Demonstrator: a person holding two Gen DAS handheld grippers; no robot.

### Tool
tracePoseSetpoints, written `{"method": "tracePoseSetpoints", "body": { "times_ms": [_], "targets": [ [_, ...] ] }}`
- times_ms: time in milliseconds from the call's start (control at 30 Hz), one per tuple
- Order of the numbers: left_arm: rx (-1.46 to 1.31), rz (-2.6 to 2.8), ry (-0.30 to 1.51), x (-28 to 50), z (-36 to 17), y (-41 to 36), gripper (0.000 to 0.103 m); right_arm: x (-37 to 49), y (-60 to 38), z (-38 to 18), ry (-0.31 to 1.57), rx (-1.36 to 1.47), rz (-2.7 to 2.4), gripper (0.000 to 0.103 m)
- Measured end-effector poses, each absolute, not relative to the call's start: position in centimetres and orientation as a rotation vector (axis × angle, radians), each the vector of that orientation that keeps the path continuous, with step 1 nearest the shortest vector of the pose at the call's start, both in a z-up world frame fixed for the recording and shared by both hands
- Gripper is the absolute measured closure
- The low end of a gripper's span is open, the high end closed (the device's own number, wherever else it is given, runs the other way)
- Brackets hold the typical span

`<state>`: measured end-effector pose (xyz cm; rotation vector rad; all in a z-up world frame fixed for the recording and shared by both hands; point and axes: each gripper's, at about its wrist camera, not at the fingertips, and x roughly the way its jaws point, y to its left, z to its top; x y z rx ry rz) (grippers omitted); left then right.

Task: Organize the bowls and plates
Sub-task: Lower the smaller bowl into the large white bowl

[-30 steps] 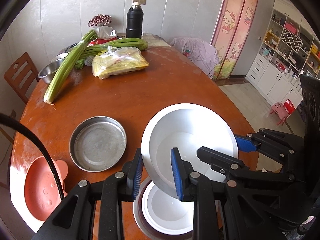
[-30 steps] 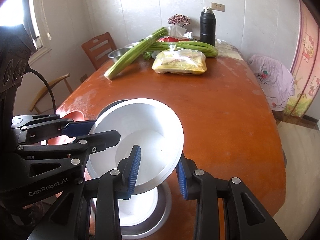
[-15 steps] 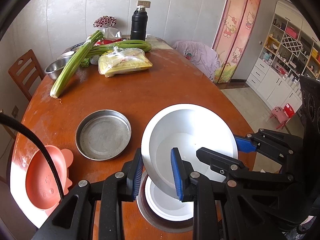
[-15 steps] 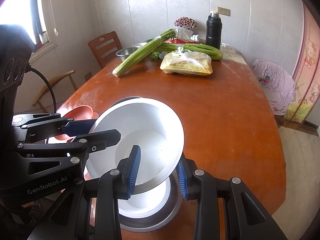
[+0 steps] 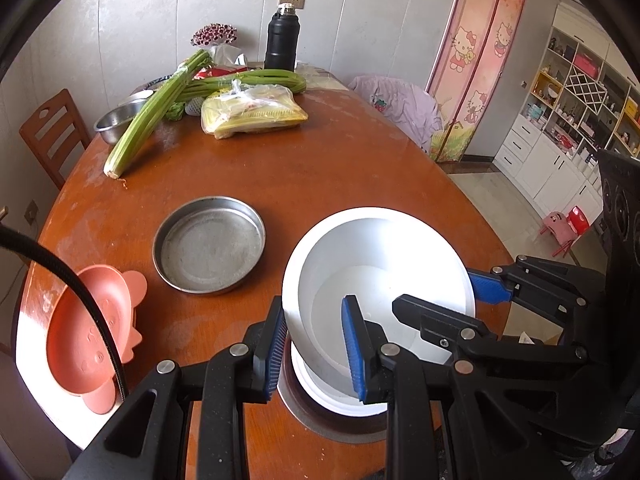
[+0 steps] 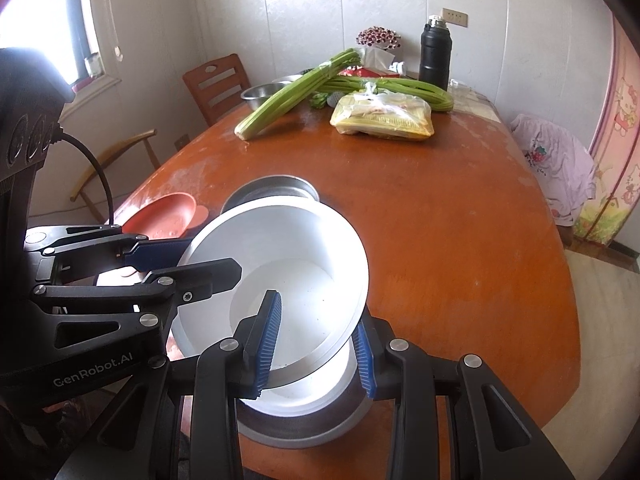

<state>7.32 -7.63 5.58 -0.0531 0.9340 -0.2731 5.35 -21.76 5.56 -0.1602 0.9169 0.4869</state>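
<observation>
Left gripper (image 5: 314, 350) and right gripper (image 6: 316, 344) each clamp the tilted white bowl's (image 5: 380, 264) rim, seemingly above a stacked white bowl (image 6: 304, 396).

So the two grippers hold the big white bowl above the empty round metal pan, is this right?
Not quite. Both the left gripper and right gripper grip the big white bowl, but above a smaller white bowl inside a metal dish. The empty round metal pan sits aside, in the left wrist view.

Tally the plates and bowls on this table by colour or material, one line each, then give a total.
White: 2, the big white bowl clamped by the left gripper and right gripper, and a smaller white bowl below it.
Bare metal: 3, the shallow pan, the dish under the smaller bowl, the far steel bowl.
Pink: 1, the plastic plate.
Total: 6
</observation>
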Motion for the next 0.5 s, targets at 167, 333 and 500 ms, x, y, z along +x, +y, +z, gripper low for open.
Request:
{"method": "tracePoseSetpoints", "body": {
  "times_ms": [167, 333, 500],
  "targets": [
    [-0.05, -0.277, 0.953, 6.9, 4.7, -7.8, 0.076, 5.0, -21.8, 4.8, 0.933, -0.163, 0.484, 0.066],
    [-0.05, -0.282, 0.971, 6.8, 3.9, -8.1, 0.076, 4.8, -22.0, 4.1, 0.949, -0.156, 0.486, 0.066],
    [-0.05, -0.283, 1.0, 6.8, 2.8, -8.4, 0.076, 4.9, -22.3, 3.2, 0.973, -0.152, 0.487, 0.066]
  ]
}}
